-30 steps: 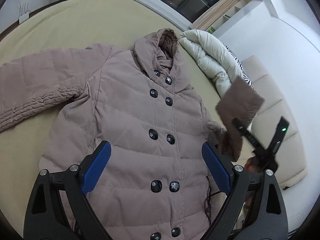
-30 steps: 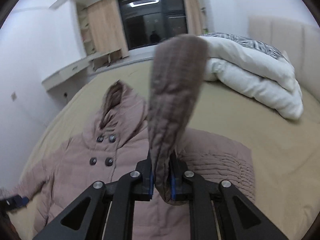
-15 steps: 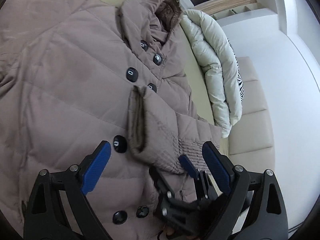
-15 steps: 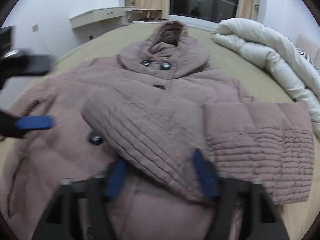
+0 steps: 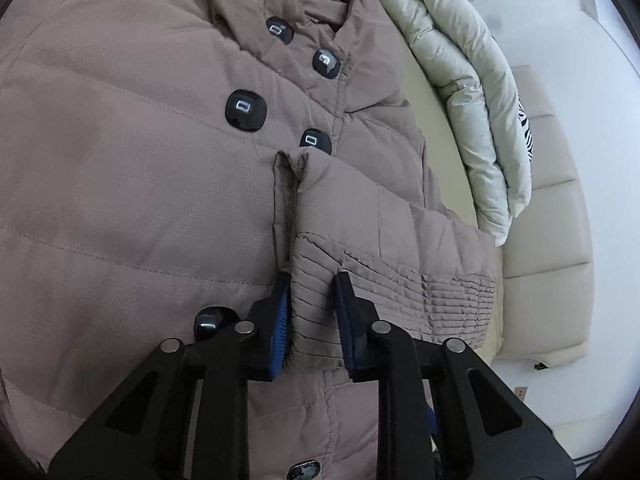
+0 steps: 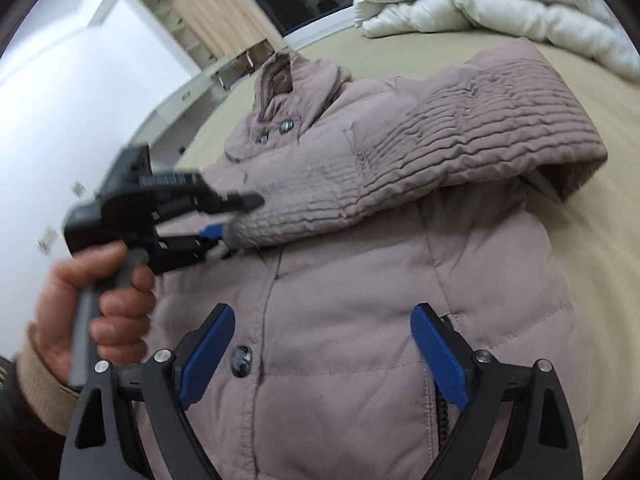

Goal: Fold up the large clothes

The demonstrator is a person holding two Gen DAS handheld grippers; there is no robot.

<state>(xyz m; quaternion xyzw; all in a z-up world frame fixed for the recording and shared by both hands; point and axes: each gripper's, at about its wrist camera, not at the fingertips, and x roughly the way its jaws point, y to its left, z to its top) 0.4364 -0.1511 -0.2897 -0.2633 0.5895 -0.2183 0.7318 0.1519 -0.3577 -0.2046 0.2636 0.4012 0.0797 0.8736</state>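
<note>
Left gripper (image 5: 310, 312): jaws closing, fabric between the pads.
Right gripper (image 6: 322, 354): jaws opening, nothing between them.
Left hand (image 6: 86, 300): seemingly clenched on the handle, blurred.

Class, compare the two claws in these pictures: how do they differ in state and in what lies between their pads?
The left claw is closing on the folded sleeve cuff; the right claw is opening, pads wide apart, gripping nothing. Both share blue pads and hover over the coat.
</note>
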